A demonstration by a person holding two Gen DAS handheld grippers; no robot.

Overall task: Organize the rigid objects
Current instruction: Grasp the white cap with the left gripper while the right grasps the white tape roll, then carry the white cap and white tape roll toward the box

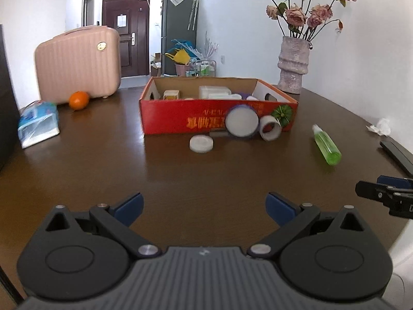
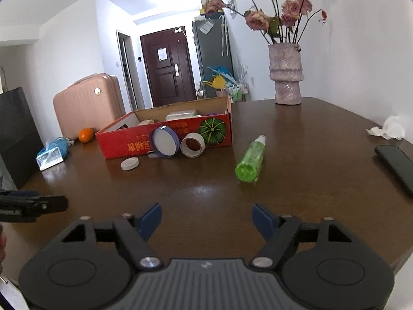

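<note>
A red cardboard box (image 1: pixel 180 118) (image 2: pixel 124 139) stands on the brown table (image 1: pixel 129 170) and holds several small containers. Against its front lean a purple-rimmed round lid (image 1: pixel 242 125) (image 2: pixel 164 142) and a white tape roll (image 1: pixel 270 128) (image 2: pixel 192 144). A flat white disc (image 1: pixel 201 143) (image 2: pixel 129 164) lies before the box. A green bottle (image 1: pixel 326 145) (image 2: pixel 251 159) lies on its side to the right. My left gripper (image 1: pixel 205 208) is open and empty, well short of the box. My right gripper (image 2: pixel 206 219) is open and empty, near the bottle's base.
A pink suitcase (image 1: pixel 77 64), an orange (image 1: pixel 79 100) and a tissue pack (image 1: pixel 38 124) are at the left. A vase of dried roses (image 1: pixel 293 64) (image 2: pixel 285 75) stands at the back right. A crumpled tissue (image 2: pixel 388 128) and a black phone (image 2: pixel 396 165) lie at the right edge.
</note>
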